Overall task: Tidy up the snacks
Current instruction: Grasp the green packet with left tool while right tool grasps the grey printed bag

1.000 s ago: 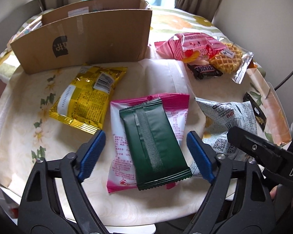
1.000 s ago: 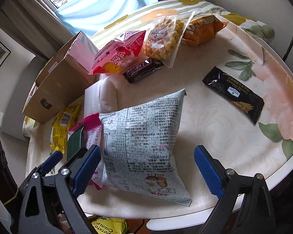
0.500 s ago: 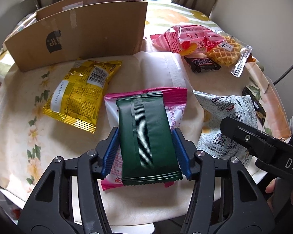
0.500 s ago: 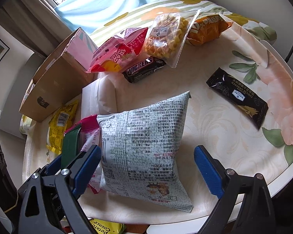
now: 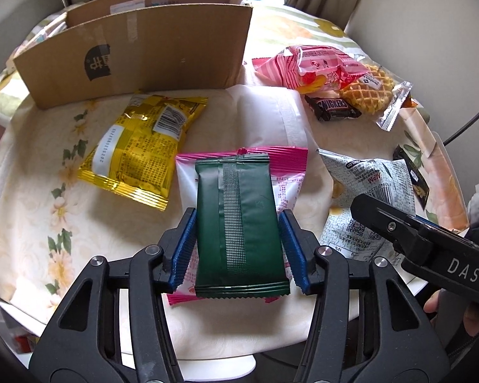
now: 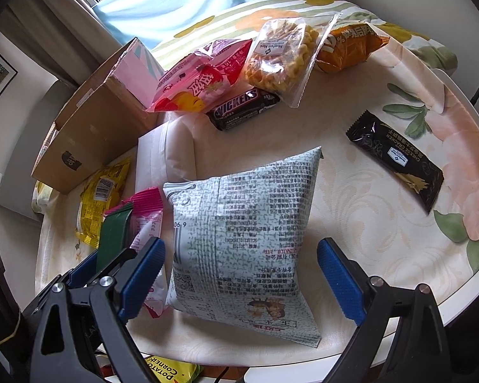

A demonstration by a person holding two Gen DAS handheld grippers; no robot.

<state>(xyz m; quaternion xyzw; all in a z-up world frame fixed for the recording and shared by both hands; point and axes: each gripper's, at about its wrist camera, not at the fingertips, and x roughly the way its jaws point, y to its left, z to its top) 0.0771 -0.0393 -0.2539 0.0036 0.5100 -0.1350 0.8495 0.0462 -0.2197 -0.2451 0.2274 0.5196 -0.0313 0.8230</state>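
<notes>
- We found the green packet (image 5: 241, 223) lying on top of a pink-and-white packet (image 5: 287, 188) near the near edge of the table (image 5: 25, 198), seam side up.
- The left gripper (image 5: 239, 245) had its jaws just closed in from wide, and the blue pads (image 5: 183, 245) pressed both long edges of the green packet. We judged this side-on grip was chosen to lift the top packet alone and leave the pink one behind.
- The right gripper (image 6: 239, 274) stood with jaws wide apart, straddling the grey printed bag (image 6: 246, 239) without touching it; we took this as readiness for the next pick.
- To the left lay a yellow packet (image 5: 140, 146), label side up, clear of the stack.
- At the far left stood an open cardboard box (image 5: 137, 51), which we judged to be the destination for sorted items.
- At the far right a pink bag (image 6: 201, 76), a waffle pack (image 6: 281, 54), a Snickers bar (image 6: 242, 108) and an orange bag (image 6: 351, 44) lay heaped together; a black cracker bar (image 6: 396, 159) lay apart at the right.
</notes>
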